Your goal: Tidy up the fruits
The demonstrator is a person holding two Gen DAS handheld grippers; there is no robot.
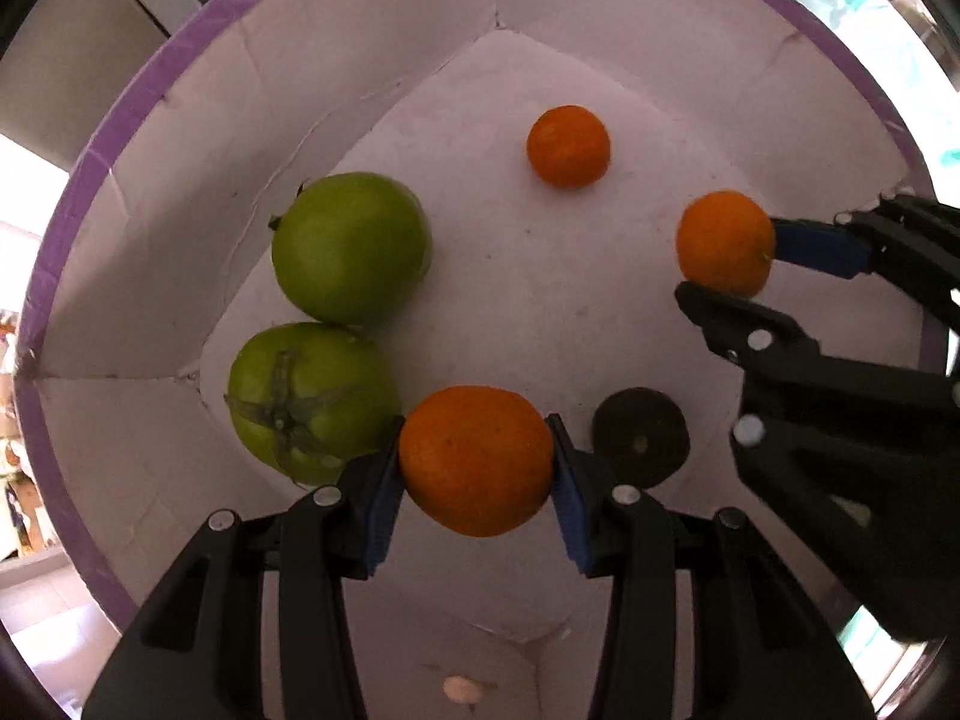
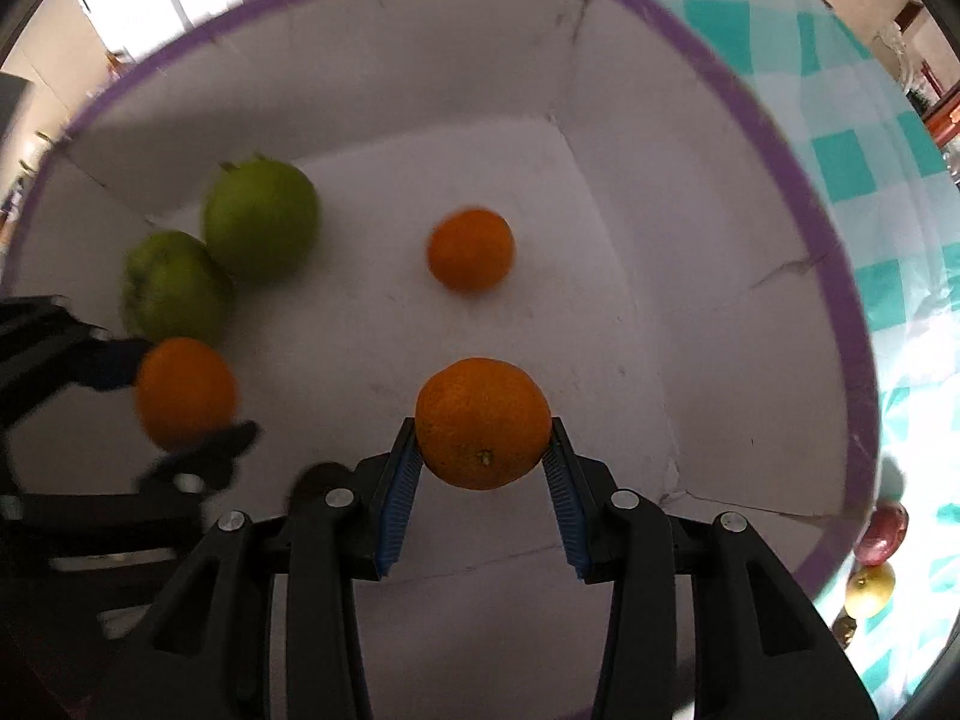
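1. The left gripper (image 1: pixel 477 461) is clenched on an orange (image 1: pixel 476 459); both blue pads (image 1: pixel 384 495) press on its sides. The orange is round, with fine pores on its skin, and it hangs above the floor of the white box (image 1: pixel 180 138).
2. Just left of this orange lies a green tomato (image 1: pixel 312 399) with a dark star-shaped calyx, and the left pad nearly touches it. To the right of the orange, on the floor, there is a dark round spot (image 1: pixel 639 437); I cannot tell what it is.
3. The right gripper (image 2: pixel 483 456) grasps a second orange (image 2: pixel 483 423) between its blue pads (image 2: pixel 399 492), with the stem dot toward the camera. It is held over the box floor, with free white floor to its right up to the wall.
4. Farther in, a second green tomato (image 1: pixel 351 247) touches the first one, and both lie near the left wall.
5. A third, smaller orange (image 1: pixel 568 146) lies alone on the floor, apart from everything else, with open room around it.
6. The box has a purple rim (image 2: pixel 798 180). Outside it is a teal checked cloth (image 2: pixel 852 162) with a red fruit (image 2: pixel 882 531) and a yellow fruit (image 2: pixel 870 588).
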